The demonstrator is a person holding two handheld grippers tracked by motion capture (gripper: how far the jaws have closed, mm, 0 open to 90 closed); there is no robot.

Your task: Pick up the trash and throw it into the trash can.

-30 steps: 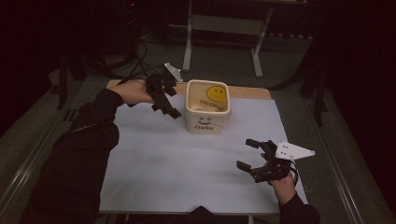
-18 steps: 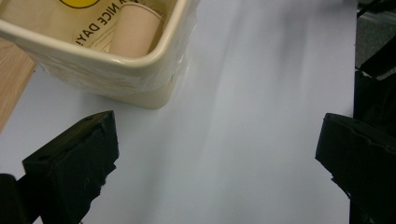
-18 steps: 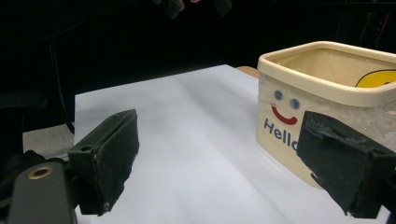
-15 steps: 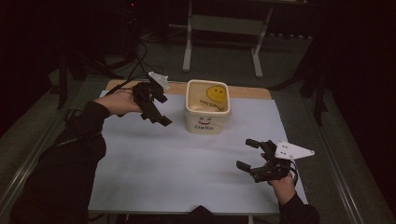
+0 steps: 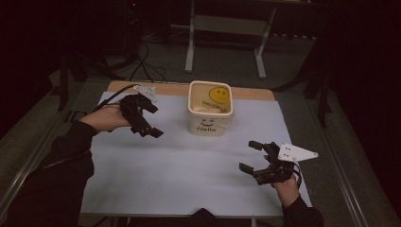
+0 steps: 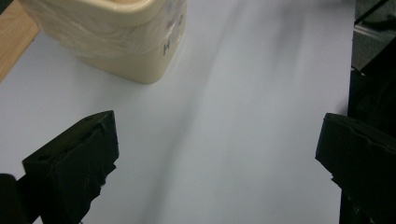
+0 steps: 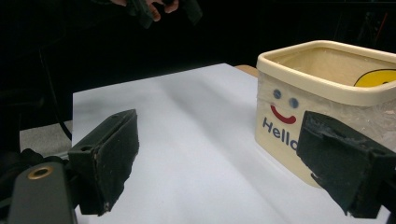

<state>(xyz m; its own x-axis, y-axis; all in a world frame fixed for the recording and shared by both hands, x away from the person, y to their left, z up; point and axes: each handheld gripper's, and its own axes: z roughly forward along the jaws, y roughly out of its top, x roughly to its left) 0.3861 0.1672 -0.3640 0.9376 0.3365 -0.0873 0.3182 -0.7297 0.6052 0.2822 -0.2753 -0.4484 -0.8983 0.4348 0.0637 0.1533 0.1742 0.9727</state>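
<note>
1. High view: a cream plastic tub (image 5: 210, 108), square with rounded corners, stands near the tabletop's (image 5: 189, 179) far edge. The left gripper (image 5: 150, 126) has drawn further left from it.
2. Left gripper view: matte black jaws gape wide, empty.
3. Right gripper view: the right gripper (image 7: 233, 161) is wide, empty.

Tub (image 5: 210, 109) at the sheet's (image 5: 189, 175) far middle — left gripper (image 5: 149, 130) beside it, right gripper (image 5: 253, 156) near front-right

One cream square plastic tub (image 5: 210, 108) printed with a smiley face and the word "Hello" is counted. Two black hand-held grippers are seen: the left hand-held gripper (image 5: 150, 124) and the right hand-held gripper (image 5: 251, 156). One wooden table (image 5: 170, 88) is counted, covered by one pale blue sheet (image 5: 189, 170).
</note>
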